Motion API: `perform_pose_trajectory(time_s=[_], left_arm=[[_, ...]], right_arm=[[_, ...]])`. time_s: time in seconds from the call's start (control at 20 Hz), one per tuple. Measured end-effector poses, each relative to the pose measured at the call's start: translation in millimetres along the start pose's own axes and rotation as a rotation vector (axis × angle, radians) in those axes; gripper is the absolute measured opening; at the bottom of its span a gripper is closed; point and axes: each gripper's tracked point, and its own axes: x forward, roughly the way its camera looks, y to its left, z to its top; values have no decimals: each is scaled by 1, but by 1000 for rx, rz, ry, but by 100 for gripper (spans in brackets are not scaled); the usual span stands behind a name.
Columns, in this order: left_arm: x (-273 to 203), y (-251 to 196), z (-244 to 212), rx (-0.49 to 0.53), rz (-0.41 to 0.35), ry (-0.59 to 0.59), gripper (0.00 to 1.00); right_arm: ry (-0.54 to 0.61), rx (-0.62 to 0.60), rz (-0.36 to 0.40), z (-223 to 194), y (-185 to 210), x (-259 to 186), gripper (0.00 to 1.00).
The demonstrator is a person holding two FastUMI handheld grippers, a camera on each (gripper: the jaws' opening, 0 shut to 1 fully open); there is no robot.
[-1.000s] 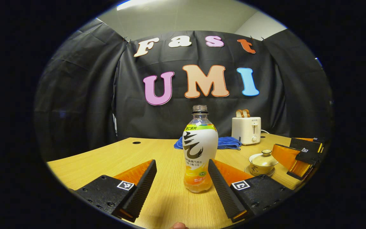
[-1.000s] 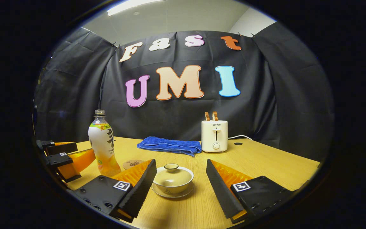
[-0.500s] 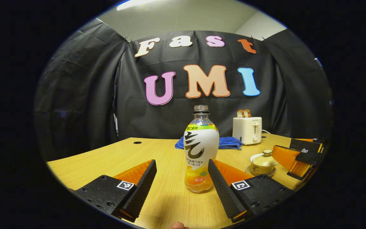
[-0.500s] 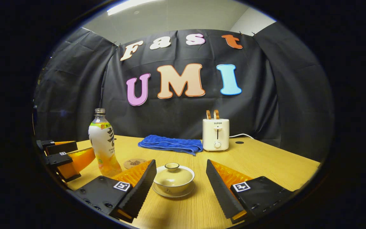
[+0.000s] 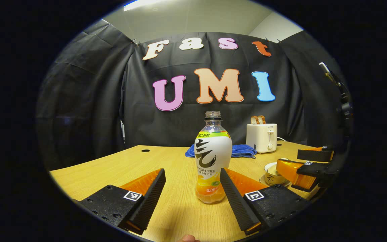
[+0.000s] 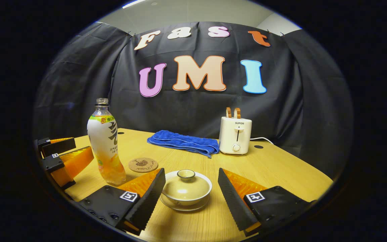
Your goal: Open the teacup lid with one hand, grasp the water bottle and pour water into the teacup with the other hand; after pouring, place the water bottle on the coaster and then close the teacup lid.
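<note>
In the right gripper view, the right claw (image 6: 190, 198) gapes wide, holding nothing — the lidded teacup (image 6: 186, 190) sits low centre between its 2 fingers, knob up. In the left gripper view, the left claw (image 5: 191, 198) is equally wide and empty — the upright water bottle (image 5: 212, 158) stands centre frame, nearer its right finger. The coaster (image 6: 143, 165) lies left of centre on the counter (image 6: 281, 171).

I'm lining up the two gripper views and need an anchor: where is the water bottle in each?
Left gripper view: water bottle stands centre, between that gripper's own fingers.
Right gripper view: it stands at the left, beside the coaster.
Shared landmark: the toaster by the back wall.
</note>
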Motion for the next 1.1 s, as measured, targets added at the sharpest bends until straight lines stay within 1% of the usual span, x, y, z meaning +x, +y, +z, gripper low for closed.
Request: perform_pose_trajectory(time_s=[0.05, 0.1, 0.2, 0.25, 0.3, 0.4, 0.45, 0.6, 0.7, 0.75, 0.9, 0.95, 1.05, 1.1], left_arm=[[0, 0, 0, 0, 0, 0, 95], [0, 0, 0, 0, 0, 0, 95], [0, 0, 0, -1, 0, 0, 95], [0, 0, 0, -1, 0, 0, 95], [0, 0, 0, -1, 0, 0, 95], [0, 0, 0, -1, -1, 0, 95], [0, -1, 0, -1, -3, 0, 95], [-1, -1, 0, -1, -4, 0, 95], [-1, -1, 0, -2, -4, 1, 95], [-1, -1, 0, -2, -4, 0, 95], [0, -1, 0, -2, -3, 1, 95], [-1, -1, 0, -2, -4, 1, 95], [-1, -1, 0, -3, -3, 2, 95], [-1, -1, 0, -3, -3, 2, 95]], right_arm=[[5, 1, 1, 0, 2, 3, 100], [9, 4, 0, 0, 1, 5, 97], [24, 11, 1, -1, 2, 12, 97], [36, 13, 4, -2, 3, 16, 99], [46, 15, 5, -4, 3, 17, 95], [64, 16, 12, -7, 5, 20, 82], [70, 16, 13, -8, 7, 22, 81], [67, 7, 13, -6, 7, 25, 72], [61, -7, 23, -6, 10, 25, 70], [47, -14, 18, -1, 11, 24, 63], [45, -41, 30, -4, 13, 25, 41], [47, -45, 34, -3, 12, 24, 42], [51, -28, 39, -4, 11, 25, 33], [50, -25, 45, -2, 11, 27, 32]])
